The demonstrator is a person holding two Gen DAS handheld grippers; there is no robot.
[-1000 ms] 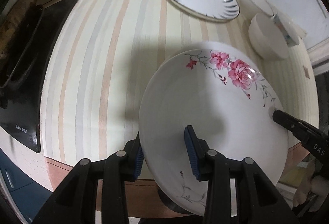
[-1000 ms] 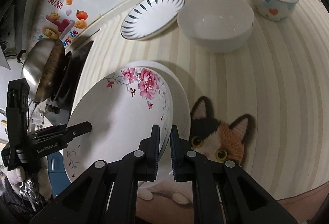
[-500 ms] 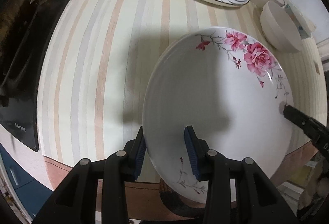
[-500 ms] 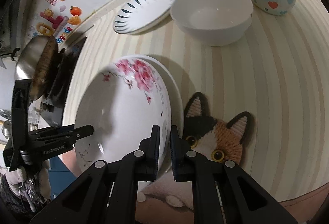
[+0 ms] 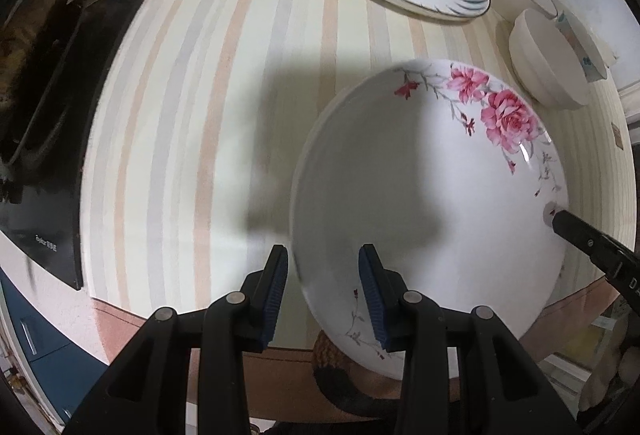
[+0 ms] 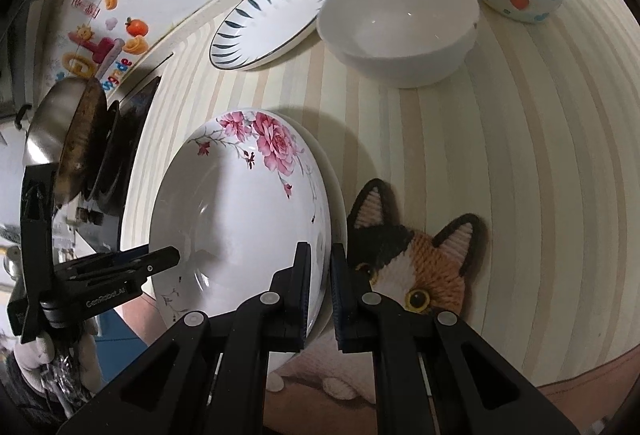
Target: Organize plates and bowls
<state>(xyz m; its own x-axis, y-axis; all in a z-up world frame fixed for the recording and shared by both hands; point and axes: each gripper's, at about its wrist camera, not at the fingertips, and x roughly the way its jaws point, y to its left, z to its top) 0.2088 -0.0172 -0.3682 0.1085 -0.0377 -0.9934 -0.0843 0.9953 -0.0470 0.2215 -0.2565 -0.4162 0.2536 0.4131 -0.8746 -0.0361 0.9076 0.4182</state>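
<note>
The right hand-held gripper [image 6: 320, 271] is clamping the floral plate [image 6: 240, 219] above a second plate near the table's front edge, the left hand-held gripper [image 5: 323, 291] is straddling its rim loosely, while the striped plate [image 6: 276, 15] and three bowls [image 6: 400, 27] are awaiting stacking.

The left wrist view looks down and forward along its fingers [image 5: 276, 287] from the counter's [image 5: 208, 83] near edge, close above the floral plate [image 5: 420, 187]. The right wrist view faces the same plate [image 6: 240, 211] from its opposite rim. Both views share the blue-leaf plate [image 6: 272, 19] and white bowl [image 6: 400, 23].
</note>
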